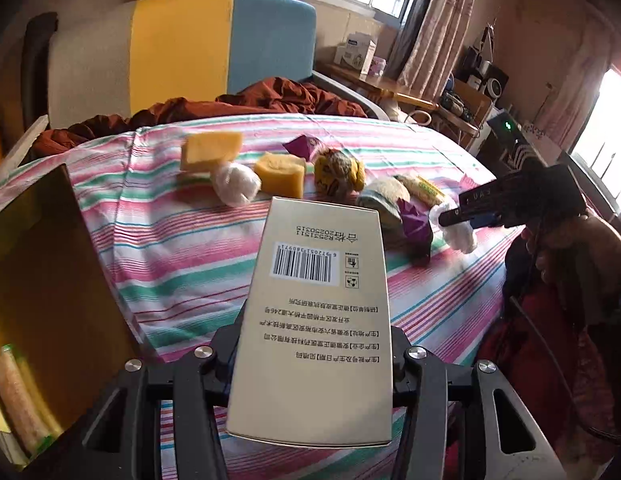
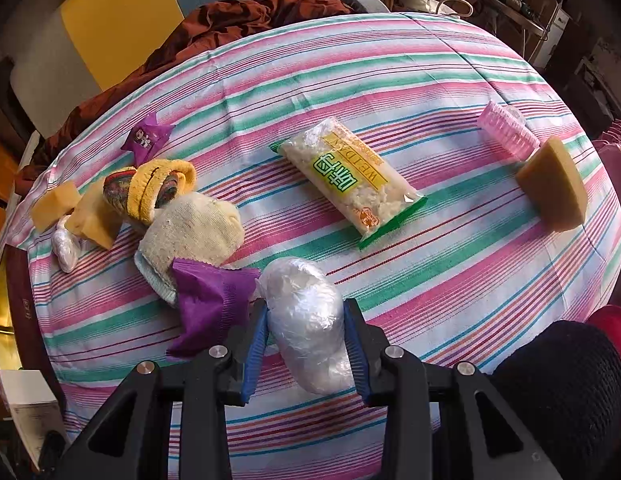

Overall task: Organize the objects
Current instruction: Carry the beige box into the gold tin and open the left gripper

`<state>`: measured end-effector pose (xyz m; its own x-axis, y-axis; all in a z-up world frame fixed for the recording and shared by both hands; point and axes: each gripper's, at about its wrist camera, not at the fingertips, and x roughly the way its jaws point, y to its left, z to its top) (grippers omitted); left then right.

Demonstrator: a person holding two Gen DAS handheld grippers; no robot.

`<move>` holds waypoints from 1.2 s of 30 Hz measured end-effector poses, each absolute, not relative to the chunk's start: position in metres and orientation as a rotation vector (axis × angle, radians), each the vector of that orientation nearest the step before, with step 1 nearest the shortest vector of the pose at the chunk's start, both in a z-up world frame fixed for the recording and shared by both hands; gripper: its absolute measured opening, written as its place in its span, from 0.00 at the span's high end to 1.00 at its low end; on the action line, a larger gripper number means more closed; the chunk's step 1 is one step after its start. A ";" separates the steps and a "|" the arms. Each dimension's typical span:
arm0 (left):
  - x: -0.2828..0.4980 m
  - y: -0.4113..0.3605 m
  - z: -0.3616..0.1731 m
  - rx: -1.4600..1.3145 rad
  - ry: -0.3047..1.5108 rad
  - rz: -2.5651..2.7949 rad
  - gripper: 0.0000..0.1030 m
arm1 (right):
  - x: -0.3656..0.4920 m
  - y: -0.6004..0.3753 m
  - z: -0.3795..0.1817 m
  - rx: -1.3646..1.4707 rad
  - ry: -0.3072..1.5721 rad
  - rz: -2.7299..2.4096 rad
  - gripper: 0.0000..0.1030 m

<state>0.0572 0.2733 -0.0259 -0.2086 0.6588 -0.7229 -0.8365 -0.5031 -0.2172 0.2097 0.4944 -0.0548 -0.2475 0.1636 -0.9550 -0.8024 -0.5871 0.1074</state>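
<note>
My left gripper (image 1: 314, 354) is shut on a beige carton (image 1: 310, 320) with a barcode, held up above the striped sheet (image 1: 182, 256). My right gripper (image 2: 306, 336) points steeply down, its blue pads (image 2: 256, 340) pressed on both sides of a white plastic-wrapped bundle (image 2: 306, 320) lying on the sheet. The left wrist view shows this same right gripper (image 1: 462, 216) at the right, on the bundle (image 1: 460, 236). Beside the bundle lie a purple packet (image 2: 208, 304), a cream sock roll (image 2: 194, 228) and a yellow sock roll (image 2: 154, 188).
A rice snack packet (image 2: 350, 184), a pink hair roller (image 2: 506, 132) and yellow sponges (image 2: 550, 188) (image 2: 54, 204) are spread over the bed. An open brown box (image 1: 42, 264) holding a snack packet (image 1: 18, 392) stands at the left. A brown blanket (image 1: 270, 96) lies behind.
</note>
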 end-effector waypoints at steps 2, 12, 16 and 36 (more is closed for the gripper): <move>0.046 0.256 -0.013 -0.962 0.229 1.918 0.50 | 0.209 0.493 -0.054 -1.339 0.808 1.907 0.65; -0.043 0.138 -0.001 -1.045 0.076 2.298 0.50 | 0.208 0.492 -0.053 -1.325 0.817 1.927 0.65; -0.072 0.101 -0.015 -1.117 0.101 2.425 0.50 | 0.208 0.492 -0.053 -1.325 0.818 1.930 0.65; -0.113 0.044 -0.061 -1.307 0.124 2.590 0.49 | 0.210 0.492 -0.051 -1.295 0.807 1.925 0.65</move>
<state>-0.1132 0.0437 -0.0608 -0.5723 0.1724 -0.8017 -0.2484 -0.9682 -0.0308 0.2101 0.4922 -0.0509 -0.2811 0.1882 -0.9410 -0.8032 -0.5828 0.1234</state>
